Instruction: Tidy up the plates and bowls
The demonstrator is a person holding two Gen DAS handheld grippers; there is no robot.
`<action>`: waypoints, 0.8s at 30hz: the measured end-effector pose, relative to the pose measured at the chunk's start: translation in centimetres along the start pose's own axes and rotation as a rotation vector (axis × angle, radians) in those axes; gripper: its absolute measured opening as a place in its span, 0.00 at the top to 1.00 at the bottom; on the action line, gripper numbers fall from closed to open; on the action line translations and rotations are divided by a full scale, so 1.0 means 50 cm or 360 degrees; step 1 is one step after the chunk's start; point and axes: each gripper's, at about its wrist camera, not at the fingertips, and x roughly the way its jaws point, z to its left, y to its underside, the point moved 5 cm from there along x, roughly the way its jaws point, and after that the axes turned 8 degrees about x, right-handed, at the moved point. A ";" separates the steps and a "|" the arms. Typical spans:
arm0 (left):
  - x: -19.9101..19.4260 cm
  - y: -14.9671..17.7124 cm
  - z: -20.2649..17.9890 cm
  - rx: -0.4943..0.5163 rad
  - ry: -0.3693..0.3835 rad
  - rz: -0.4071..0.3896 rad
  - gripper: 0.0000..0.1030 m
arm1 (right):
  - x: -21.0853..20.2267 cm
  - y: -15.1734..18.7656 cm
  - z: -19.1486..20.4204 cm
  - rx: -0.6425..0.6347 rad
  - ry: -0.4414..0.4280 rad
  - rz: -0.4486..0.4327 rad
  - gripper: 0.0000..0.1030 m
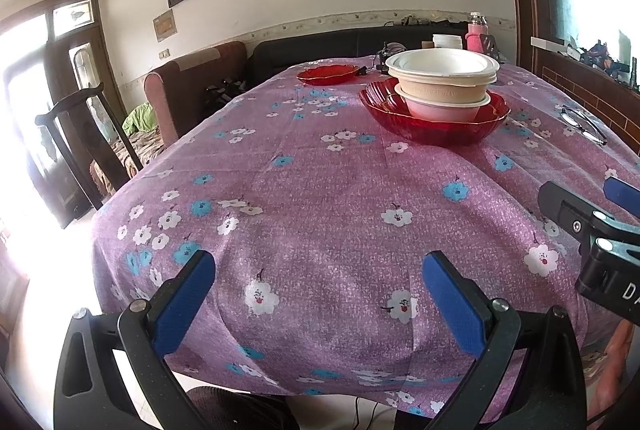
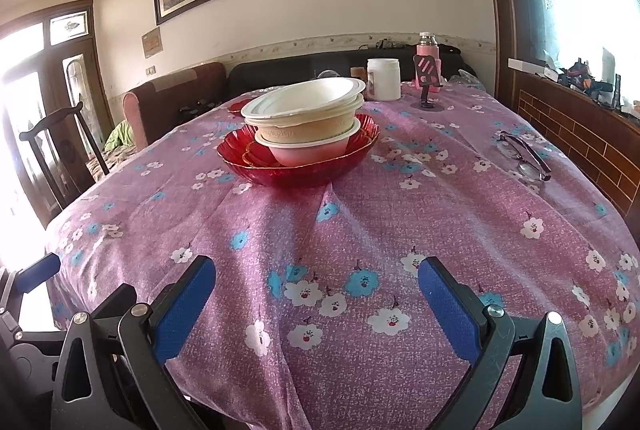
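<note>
Purple floral cloth covers the table, and both grippers hang over its near edge with jaws spread wide and nothing between them: the left gripper on the left, the right gripper beside it. Far across the cloth, a stack of pale bowls sits nested inside a large red glass bowl. A small red plate lies alone farther back to the left. Glasses rest at the right.

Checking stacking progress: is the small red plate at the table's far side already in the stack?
No, the small red plate lies alone on the tablecloth, apart from the stack.
</note>
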 end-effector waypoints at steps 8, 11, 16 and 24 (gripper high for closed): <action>0.000 -0.001 -0.002 0.0002 0.0003 0.0005 0.00 | 0.004 0.000 -0.005 0.0018 0.0001 0.0013 0.00; 0.003 -0.001 0.000 -0.0004 0.0002 0.0018 0.00 | 0.004 0.001 -0.005 0.0014 -0.0003 0.0017 0.00; 0.006 0.001 0.001 -0.0011 0.0008 0.0026 0.00 | 0.005 0.001 -0.007 0.0017 -0.0002 0.0022 0.00; 0.011 0.004 -0.001 -0.0003 0.0010 0.0040 0.00 | 0.007 0.002 -0.007 0.0024 -0.0005 0.0027 0.00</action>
